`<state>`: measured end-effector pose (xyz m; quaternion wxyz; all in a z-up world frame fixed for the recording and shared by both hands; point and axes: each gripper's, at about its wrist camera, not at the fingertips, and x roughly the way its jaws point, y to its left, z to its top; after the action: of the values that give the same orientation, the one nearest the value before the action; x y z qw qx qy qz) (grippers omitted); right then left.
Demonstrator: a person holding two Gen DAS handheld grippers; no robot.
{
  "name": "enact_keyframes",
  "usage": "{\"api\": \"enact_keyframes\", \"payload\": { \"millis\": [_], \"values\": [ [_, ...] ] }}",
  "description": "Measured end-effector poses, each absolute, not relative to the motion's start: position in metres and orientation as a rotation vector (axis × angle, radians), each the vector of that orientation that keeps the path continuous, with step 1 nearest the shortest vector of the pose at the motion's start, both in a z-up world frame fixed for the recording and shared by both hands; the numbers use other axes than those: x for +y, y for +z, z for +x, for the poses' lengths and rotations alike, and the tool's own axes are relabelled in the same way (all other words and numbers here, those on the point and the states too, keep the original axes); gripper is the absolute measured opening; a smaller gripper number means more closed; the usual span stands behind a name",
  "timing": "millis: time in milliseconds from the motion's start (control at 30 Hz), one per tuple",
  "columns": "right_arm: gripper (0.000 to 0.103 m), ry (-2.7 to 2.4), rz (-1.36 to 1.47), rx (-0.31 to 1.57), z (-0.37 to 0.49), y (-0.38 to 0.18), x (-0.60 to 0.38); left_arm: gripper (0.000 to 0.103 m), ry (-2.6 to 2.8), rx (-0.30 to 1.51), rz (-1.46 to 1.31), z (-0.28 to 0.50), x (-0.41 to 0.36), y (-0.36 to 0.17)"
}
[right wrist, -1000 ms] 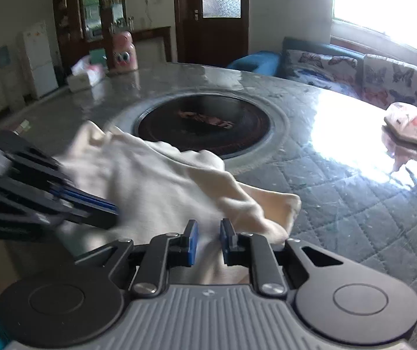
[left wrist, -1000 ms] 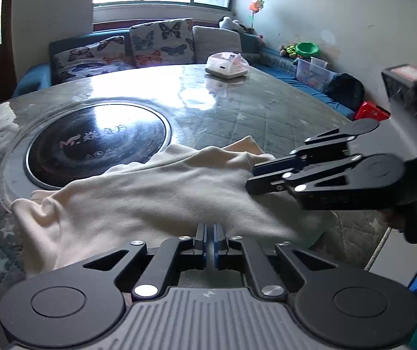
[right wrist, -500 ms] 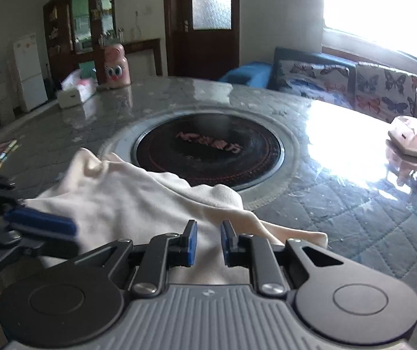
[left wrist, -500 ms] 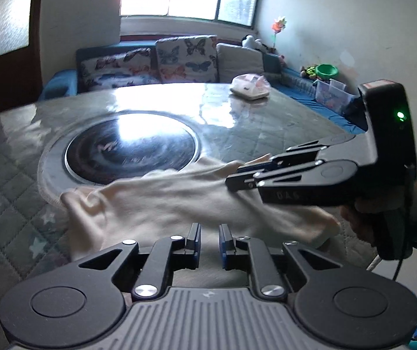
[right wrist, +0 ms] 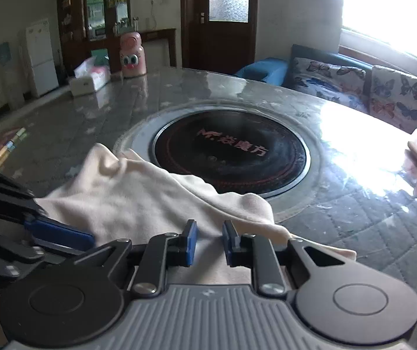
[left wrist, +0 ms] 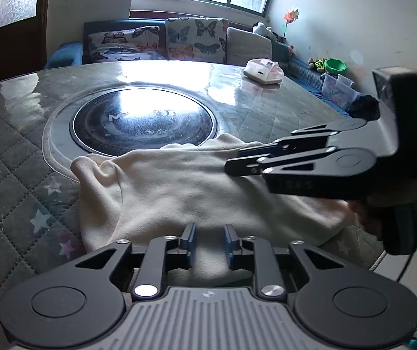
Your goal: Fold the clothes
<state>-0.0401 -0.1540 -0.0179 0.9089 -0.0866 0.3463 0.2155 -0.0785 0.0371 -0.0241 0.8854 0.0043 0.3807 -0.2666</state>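
Cream-coloured garment (left wrist: 196, 192) lies rumpled on the near part of the round table (left wrist: 267, 102), its far edge lapping onto the rim of the dark round cooktop (left wrist: 142, 122) set in the table's middle, and its near edge runs under both tools. The left tool (left wrist: 207, 243) sits low over the near hem; its jaws have just been opening and now stand apart, with cloth showing in the gap between the blue pads (left wrist: 190, 240) but no pad pressing on it. The right tool (right wrist: 208, 240), seen from the left wrist view as a black body coming in from the right with a green light on it, reaches over the garment's right side. In its own view its jaws stand a little apart as well, cloth lying below and between the pads without being pinched. A hand (left wrist: 367, 215) grips the right tool's handle. A pink-and-white packet (left wrist: 264, 71) rests on the far side of the table, well apart from the garment, and a sofa with butterfly cushions (left wrist: 179, 40) stands behind.
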Motion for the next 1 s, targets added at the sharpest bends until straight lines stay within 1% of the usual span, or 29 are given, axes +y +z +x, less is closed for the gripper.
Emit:
{"api": "enact_keyframes", "payload": {
  "millis": [67,133,300,533,767,933,1000],
  "values": [
    [0.019,0.437,-0.197,0.704,-0.042,-0.018,-0.153,0.046,-0.545,0.773,0.006,-0.081,0.04,-0.019],
    [0.019,0.442,-0.203,0.687,-0.047,-0.013,-0.153,0.049,-0.529,0.748,0.004,-0.085,0.044,-0.013],
    [0.019,0.517,-0.209,0.651,-0.073,-0.002,-0.153,0.048,-0.487,0.753,-0.024,-0.087,0.062,-0.014],
    [0.019,0.543,-0.245,0.679,-0.089,-0.02,-0.149,0.047,-0.469,0.779,-0.026,-0.087,0.074,-0.024],
    [0.019,0.634,-0.295,0.639,-0.105,-0.005,-0.135,0.047,-0.437,0.75,-0.036,-0.09,0.091,-0.015],
    [0.019,0.652,-0.335,0.678,-0.107,-0.018,-0.126,0.047,-0.409,0.775,-0.029,-0.092,0.1,-0.023],
    [0.019,0.659,-0.355,0.667,-0.11,-0.015,-0.124,0.048,-0.407,0.768,-0.036,-0.095,0.105,-0.021]
  ]
}}
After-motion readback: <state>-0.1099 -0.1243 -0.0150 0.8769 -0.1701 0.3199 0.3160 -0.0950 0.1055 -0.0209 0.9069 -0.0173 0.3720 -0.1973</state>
